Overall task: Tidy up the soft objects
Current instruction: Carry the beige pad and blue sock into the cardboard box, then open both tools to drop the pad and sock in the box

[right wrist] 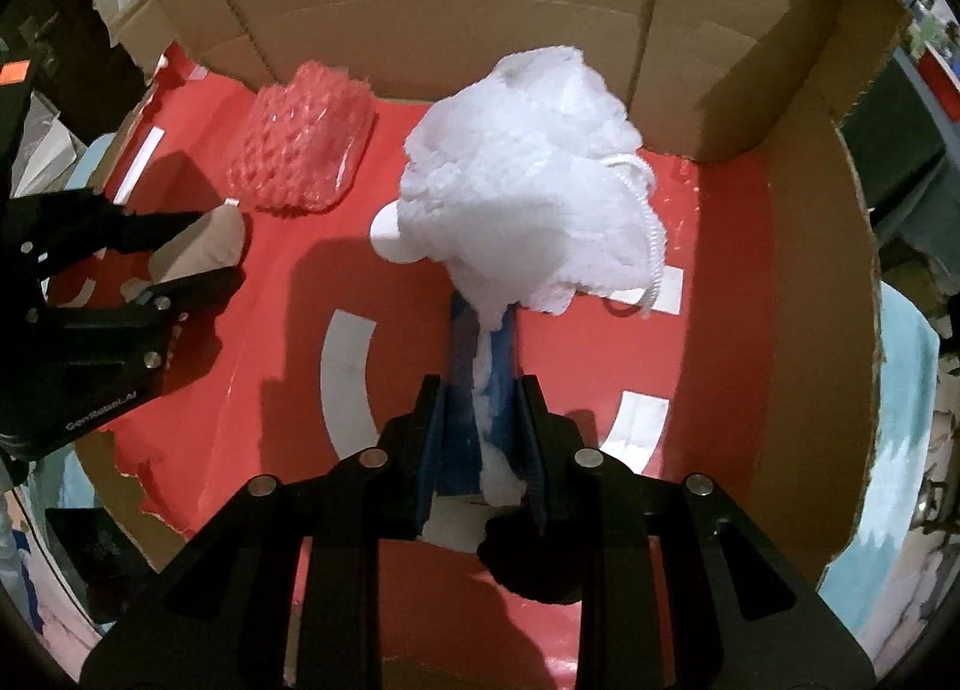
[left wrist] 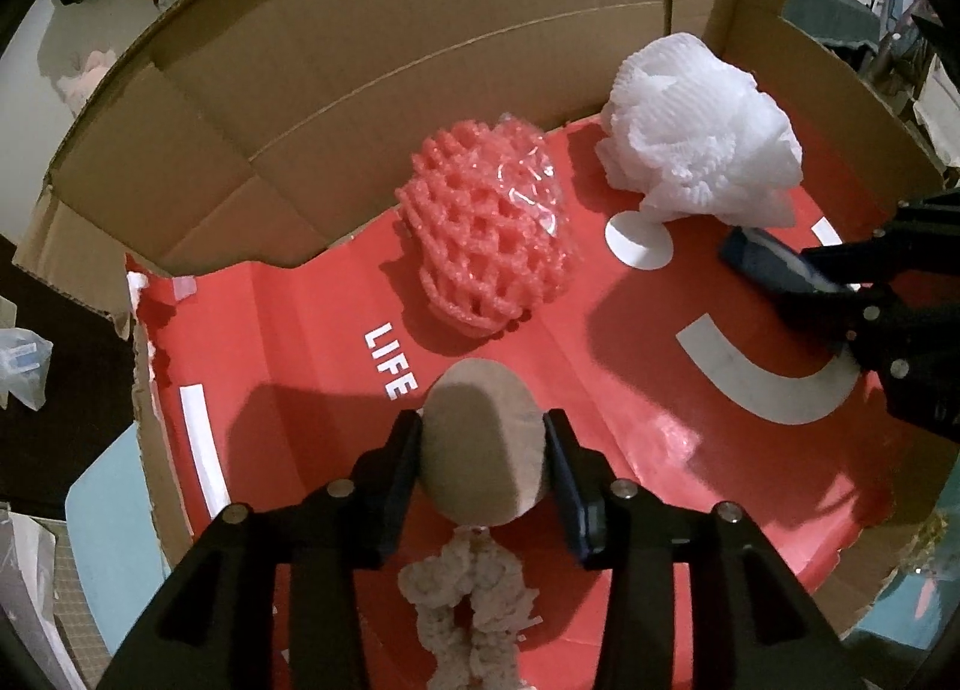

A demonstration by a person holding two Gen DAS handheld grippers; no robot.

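left gripper [left wrist: 483, 456] fingers [left wrist: 393, 486] sit either side of a beige sponge [left wrist: 480, 444], pads right at its flanks; looks like a loose hold or a release in progress, can't tell if they press. sponge hangs low over the red floor of the cardboard box [left wrist: 372, 30], its crocheted cord [left wrist: 474, 600] trailing toward the camera. right gripper [right wrist: 480, 420] has its jaws pinched on a thin tail of the white mesh loofah [right wrist: 528, 180]; the loofah's bulk rests on the box floor, near the back wall, with its rope loop draped down the right side.

status as i read it:
- pink foam net [left wrist: 486, 234] already in the box, lying free near the back wall, left of the loofah, nothing touching it.
- loofah down in the box but not let go.
- sponge inside the box, front left, apart from the net.

left to do: open right jaws, clear both grippers upward. some soft-looking stuff sits outside the box at the frame edges, too blurred to say if it belongs to the job, so can't call the task finished.
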